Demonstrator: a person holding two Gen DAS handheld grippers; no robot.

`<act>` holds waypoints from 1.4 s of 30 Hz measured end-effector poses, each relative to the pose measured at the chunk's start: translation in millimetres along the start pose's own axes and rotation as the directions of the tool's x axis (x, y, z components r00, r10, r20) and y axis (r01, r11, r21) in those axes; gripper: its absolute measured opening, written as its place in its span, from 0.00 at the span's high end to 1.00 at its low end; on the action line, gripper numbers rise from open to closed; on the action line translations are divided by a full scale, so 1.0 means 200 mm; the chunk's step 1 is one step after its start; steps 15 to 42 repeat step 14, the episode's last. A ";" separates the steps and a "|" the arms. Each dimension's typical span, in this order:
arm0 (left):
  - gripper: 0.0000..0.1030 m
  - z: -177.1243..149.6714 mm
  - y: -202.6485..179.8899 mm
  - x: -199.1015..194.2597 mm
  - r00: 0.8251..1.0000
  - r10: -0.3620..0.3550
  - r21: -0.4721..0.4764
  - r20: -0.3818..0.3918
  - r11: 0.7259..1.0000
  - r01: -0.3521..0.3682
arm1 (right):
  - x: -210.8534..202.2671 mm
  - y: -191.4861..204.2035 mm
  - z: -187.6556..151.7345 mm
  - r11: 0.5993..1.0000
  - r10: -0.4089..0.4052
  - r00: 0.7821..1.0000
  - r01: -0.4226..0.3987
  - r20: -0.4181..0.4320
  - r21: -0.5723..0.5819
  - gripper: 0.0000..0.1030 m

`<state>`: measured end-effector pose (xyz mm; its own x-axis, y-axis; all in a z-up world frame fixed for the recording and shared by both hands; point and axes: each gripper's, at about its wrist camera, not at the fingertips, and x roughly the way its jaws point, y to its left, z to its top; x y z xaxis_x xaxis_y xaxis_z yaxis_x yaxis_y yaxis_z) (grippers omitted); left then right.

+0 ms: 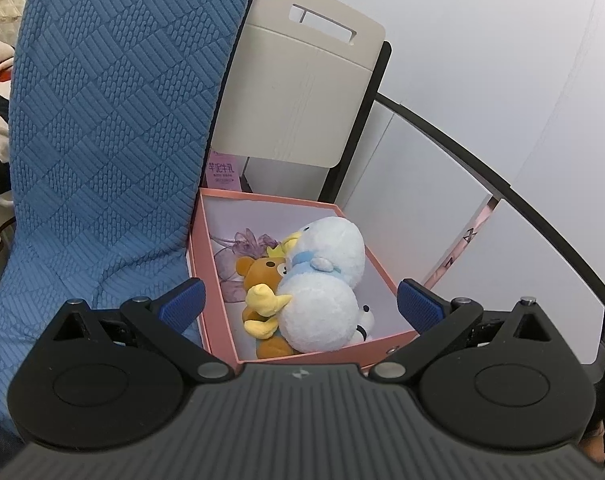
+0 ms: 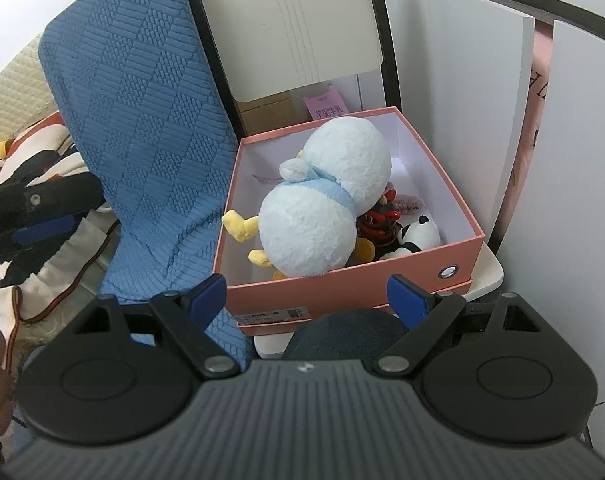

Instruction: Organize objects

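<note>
A pink box (image 1: 326, 350) (image 2: 342, 292) stands open on a chair seat (image 2: 488, 276). Inside lies a big white duck plush (image 1: 322, 280) (image 2: 326, 204) with yellow feet and a pale blue collar. Under it are a brown bear plush (image 1: 258, 274), a small panda plush (image 2: 418, 236) and a dark red toy (image 2: 378, 224). My left gripper (image 1: 300, 300) hovers open just before the box, nothing between its blue pads. My right gripper (image 2: 306, 296) is open too, in front of the box's near wall. The left gripper (image 2: 42, 232) also shows at the left edge of the right wrist view.
A blue textured cushion (image 1: 102, 140) (image 2: 150, 140) leans against the box's left side. The beige chair back (image 1: 302, 92) (image 2: 294, 24) rises behind it, with a pink carton (image 1: 222, 170) in the gap. White panels (image 1: 502, 80) close the right. A patterned blanket (image 2: 34, 168) lies left.
</note>
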<state>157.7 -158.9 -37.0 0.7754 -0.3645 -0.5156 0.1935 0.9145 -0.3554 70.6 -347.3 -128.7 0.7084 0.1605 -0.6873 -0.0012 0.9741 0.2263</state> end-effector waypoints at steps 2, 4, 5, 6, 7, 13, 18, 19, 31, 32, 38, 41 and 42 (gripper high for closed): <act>0.00 0.00 0.00 0.00 1.000 -0.001 0.001 -0.001 1.000 0.001 | 0.00 0.00 0.00 1.000 0.005 1.000 -0.005 -0.002 0.001 0.14; 0.00 0.00 0.00 0.01 1.000 -0.001 0.001 -0.004 1.000 0.001 | 0.00 0.00 0.00 1.000 0.006 1.000 -0.006 -0.004 0.001 0.14; 0.00 0.00 0.00 0.01 1.000 -0.002 0.001 -0.005 1.000 0.002 | 0.01 0.00 0.00 1.000 0.008 1.000 -0.008 -0.006 0.001 0.14; 0.00 0.00 0.00 0.01 1.000 -0.002 0.002 -0.007 1.000 0.002 | 0.01 0.00 0.00 1.000 0.008 1.000 -0.008 -0.008 0.002 0.14; 0.00 0.00 -0.01 0.01 1.000 -0.003 0.002 -0.008 1.000 0.003 | 0.01 0.00 0.00 1.000 0.007 1.000 -0.007 -0.008 0.002 0.14; 0.00 0.00 0.00 0.01 1.000 -0.004 0.005 -0.005 1.000 0.004 | 0.02 0.00 -0.01 1.000 0.013 1.000 -0.013 -0.015 0.004 0.14; 0.00 0.00 0.00 0.01 1.000 -0.005 0.005 -0.005 1.000 0.005 | 0.02 0.00 -0.01 1.000 0.011 1.000 -0.011 -0.016 0.005 0.14; 0.00 0.00 0.00 0.01 1.000 -0.005 0.005 -0.005 1.000 0.005 | 0.02 0.00 -0.01 1.000 0.011 1.000 -0.011 -0.016 0.005 0.14; 0.00 0.00 0.00 0.01 1.000 -0.005 0.005 -0.005 1.000 0.005 | 0.02 0.00 -0.01 1.000 0.011 1.000 -0.011 -0.016 0.005 0.14; 0.00 0.00 0.00 0.01 1.000 -0.005 0.005 -0.005 1.000 0.005 | 0.02 0.00 -0.01 1.000 0.011 1.000 -0.011 -0.016 0.005 0.14; 0.00 0.00 0.00 0.01 1.000 -0.005 0.005 -0.005 1.000 0.005 | 0.02 0.00 -0.01 1.000 0.011 1.000 -0.011 -0.016 0.005 0.14; 0.00 0.00 0.00 0.01 1.000 -0.005 0.005 -0.005 1.000 0.005 | 0.02 0.00 -0.01 1.000 0.011 1.000 -0.011 -0.016 0.005 0.14; 0.00 0.00 0.00 0.01 1.000 -0.005 0.005 -0.005 1.000 0.005 | 0.02 0.00 -0.01 1.000 0.011 1.000 -0.011 -0.016 0.005 0.14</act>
